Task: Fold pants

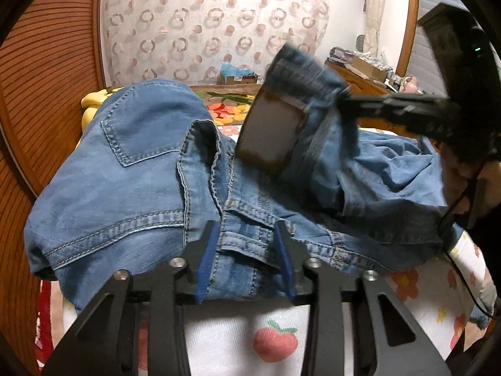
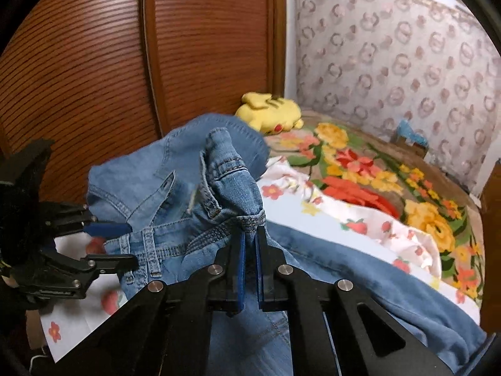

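One pair of blue jeans (image 2: 194, 194), two grippers — left gripper (image 1: 247, 250), right gripper (image 2: 249, 247) — one yellow plush toy (image 2: 269, 112), one bed (image 2: 360, 169)

Readable text: none in either view.
Leather patch (image 1: 269, 131) on the jeans (image 1: 119, 188) waistband: blank-looking, blurred, no brand legible.
Cardboard box (image 1: 239, 78) by the far wall: printing too small to read.
Left gripper (image 2: 125, 244) body: faint embossed line on its black frame, illegible.
Green light (image 1: 477, 49) on the dark device: a glow only, no digits.
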